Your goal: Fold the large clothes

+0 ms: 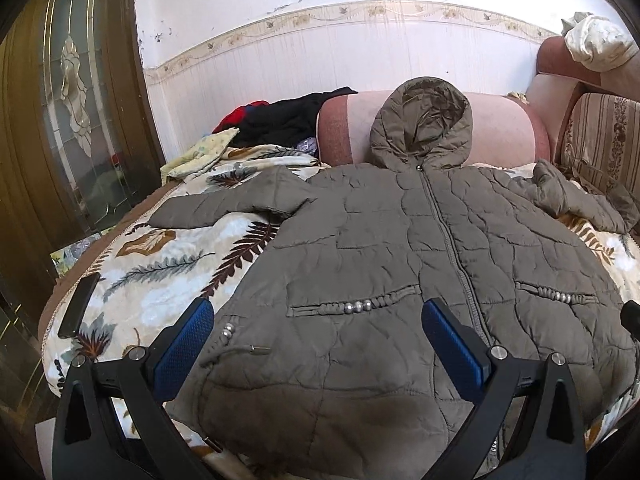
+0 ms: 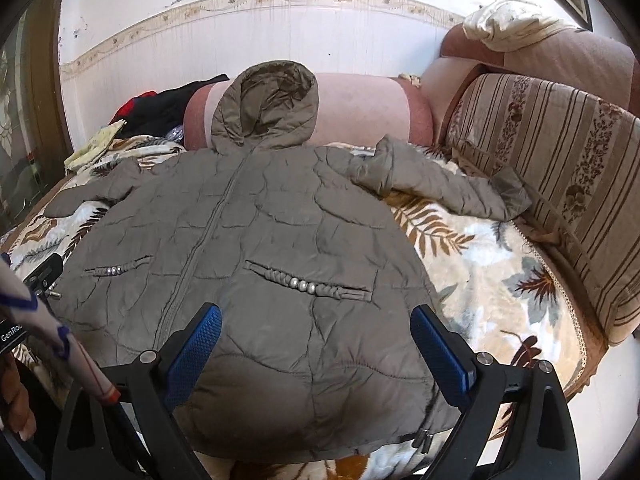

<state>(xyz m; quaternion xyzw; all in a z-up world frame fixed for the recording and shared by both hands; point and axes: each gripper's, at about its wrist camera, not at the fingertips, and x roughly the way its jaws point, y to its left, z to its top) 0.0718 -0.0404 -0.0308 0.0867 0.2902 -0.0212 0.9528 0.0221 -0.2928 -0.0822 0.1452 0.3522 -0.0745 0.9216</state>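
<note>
Quilted, matt olive-grey puffer jacket (image 1: 400, 260) of padded synthetic cloth, stitched in wavy panels, with shiny metal beads (image 1: 356, 306) along the braided pocket trims and a dull zipper (image 1: 444, 232) down the front. Fleecy, soft-looking leaf-print blanket (image 1: 160, 264) beneath. Pink bolster (image 1: 500, 128) in plain woven cloth, slightly coarse. Striped floral sofa cushion (image 2: 560, 160) in textured woven upholstery. Glossy dark phone (image 1: 78, 306) at the blanket's edge. Matt black plastic on the left gripper (image 1: 318, 328) and right gripper (image 2: 316, 334), blue fingers' pads (image 1: 186, 344) finely dimpled, rubbery, with bright metal pins. Varnished brown wooden door (image 1: 24, 120) with patterned glass. White, scuffed painted wall (image 1: 260, 4).
</note>
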